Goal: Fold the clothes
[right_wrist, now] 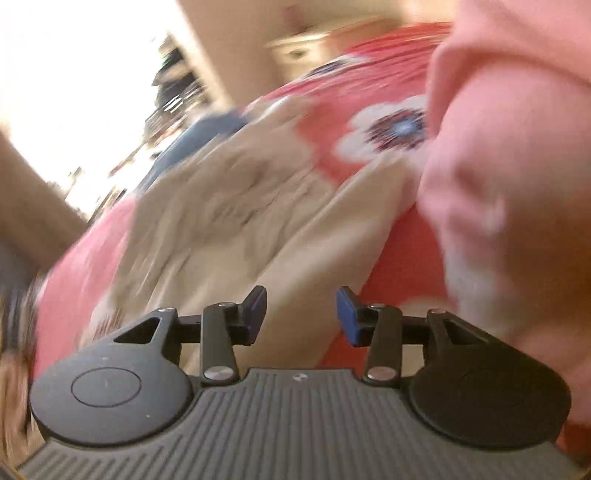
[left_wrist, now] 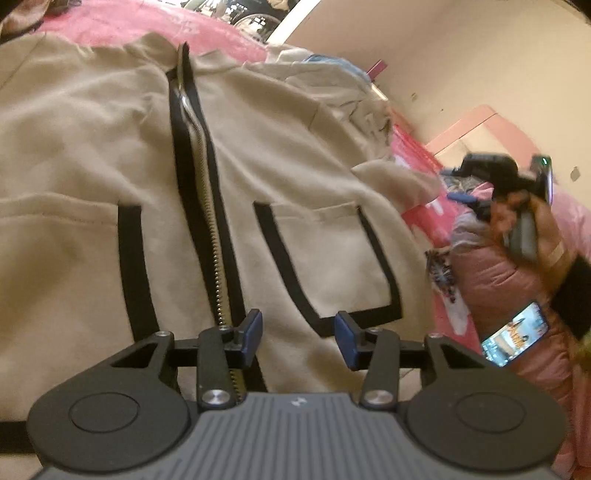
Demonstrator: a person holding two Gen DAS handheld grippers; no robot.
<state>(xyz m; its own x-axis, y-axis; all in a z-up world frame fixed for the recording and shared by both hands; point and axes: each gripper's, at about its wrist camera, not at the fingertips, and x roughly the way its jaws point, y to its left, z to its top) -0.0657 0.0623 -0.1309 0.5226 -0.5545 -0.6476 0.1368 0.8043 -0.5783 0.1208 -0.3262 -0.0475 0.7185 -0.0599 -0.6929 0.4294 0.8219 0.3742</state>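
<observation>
We've not begun folding: the beige jacket (left_wrist: 258, 155) lies flat on the pink bed (left_wrist: 122, 22) (zipped), with left gripper (left_wrist: 298, 338) and right gripper (right_wrist: 301, 314) both released, empty.

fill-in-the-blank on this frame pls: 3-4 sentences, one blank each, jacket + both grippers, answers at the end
1. The beige jacket lies front side up, and its zipper is ____.
2. The trim around the jacket's pockets is coloured ____.
3. The left gripper has its jaws ____, holding nothing.
4. The right gripper hangs over the beige fabric with its jaws ____.

Missing words: closed; black; open; open
</observation>
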